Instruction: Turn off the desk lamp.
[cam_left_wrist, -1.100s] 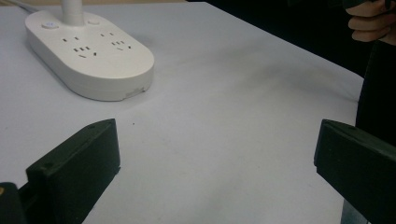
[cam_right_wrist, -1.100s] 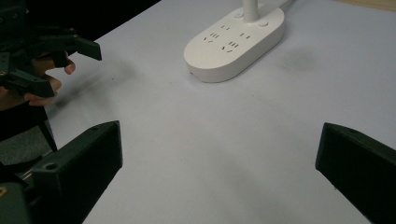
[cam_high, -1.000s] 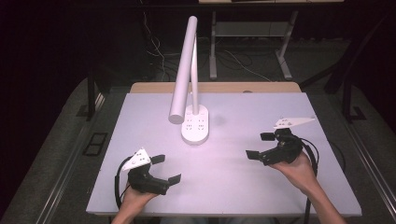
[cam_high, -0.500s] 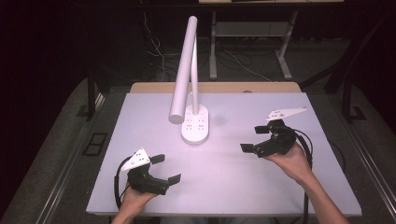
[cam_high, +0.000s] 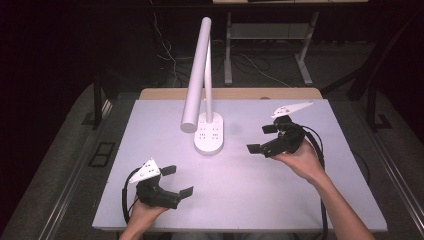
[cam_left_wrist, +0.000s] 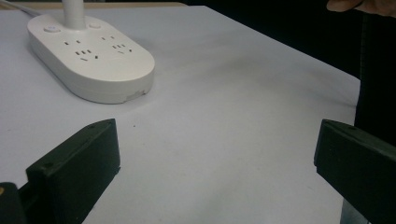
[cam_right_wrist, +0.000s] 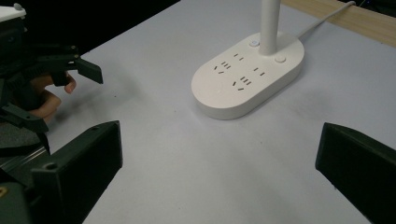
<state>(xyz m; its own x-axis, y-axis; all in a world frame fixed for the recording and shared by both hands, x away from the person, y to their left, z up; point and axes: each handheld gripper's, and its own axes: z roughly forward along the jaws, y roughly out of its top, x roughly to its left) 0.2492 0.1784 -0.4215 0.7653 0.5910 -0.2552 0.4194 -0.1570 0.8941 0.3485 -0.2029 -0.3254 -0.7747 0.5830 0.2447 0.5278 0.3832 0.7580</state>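
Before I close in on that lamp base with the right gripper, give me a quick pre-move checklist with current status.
1. Right gripper jaws wide open, holding nothing: ok.
2. Left gripper open and empty, near the table's front edge, away from the lamp: ok.
3. Bare table between right gripper and lamp base: ok.
4. Lamp base sits flat on the table, post upright: ok.
5. Lamp head leans forward over the base; clearance for a grasp from above: cannot tell.
6. Lamp cord trails off the back, away from both grippers: ok.
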